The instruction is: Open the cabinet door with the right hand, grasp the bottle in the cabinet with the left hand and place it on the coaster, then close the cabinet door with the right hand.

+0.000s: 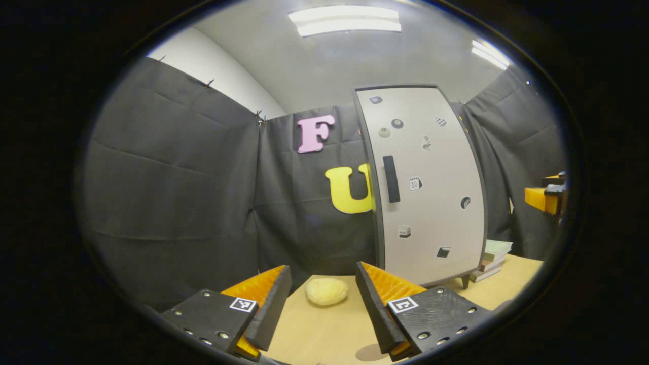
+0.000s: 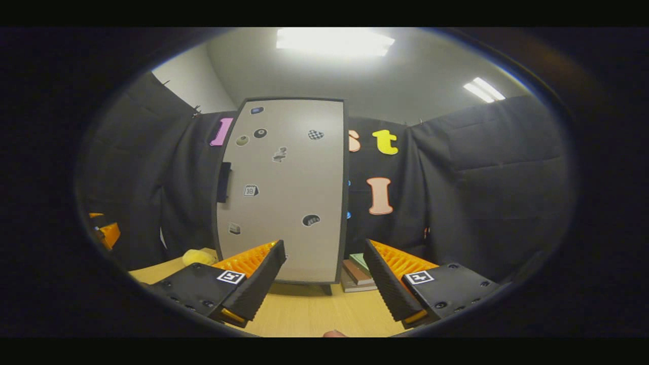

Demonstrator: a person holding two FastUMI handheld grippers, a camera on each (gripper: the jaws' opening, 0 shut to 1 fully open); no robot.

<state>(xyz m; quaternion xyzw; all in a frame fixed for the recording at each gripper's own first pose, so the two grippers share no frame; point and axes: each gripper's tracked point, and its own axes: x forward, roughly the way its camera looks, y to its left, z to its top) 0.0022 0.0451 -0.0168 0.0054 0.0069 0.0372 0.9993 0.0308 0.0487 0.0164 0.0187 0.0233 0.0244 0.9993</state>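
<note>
Step in hand: first one, door not yet opened. Cabinet door (image 2: pixel 284 190) shut, nothing grasped.

Left gripper (image 1: pixel 323 304): jaws wide, empty, hovering over the table (image 1: pixel 324 334). Ahead & between its fingers lies a pale yellow lump (image 1: pixel 327 291) on the tabletop, maybe a sponge, can't tell. Ahead & to its right stands the cabinet, door facing you, dark handle (image 1: pixel 391 179) near the door's left edge, well above finger height. Past the cabinet's right foot, a stack of books (image 1: pixel 493 258). Far right of this view: your right gripper (image 1: pixel 545 198), off at about handle height.

Right gripper (image 2: pixel 324 284): jaws wide, empty. Far left of its view, a bit of the left gripper (image 2: pixel 104 230). Door stands straight ahead, slightly left; handle (image 2: pixel 224 182) sits up & left of its fingers, apart from them. Books (image 2: pixel 357 274) low between its fingers, beside the cabinet.

Bottle: presumably inside the cabinet, hidden by the door. A brown round patch (image 1: pixel 372 352) sits low by the left gripper's right finger, poss. the coaster, can't confirm.

Next, as I judge it: take the right gripper up & left to the handle, close on it, swing the door out. Hinge prob. on the right edge, so the door sweeps toward the books' side; keep your left gripper back from the arc. Stickers on the door are no obstacle. Lump sits near the left gripper's path to the cabinet; go over it.
</note>
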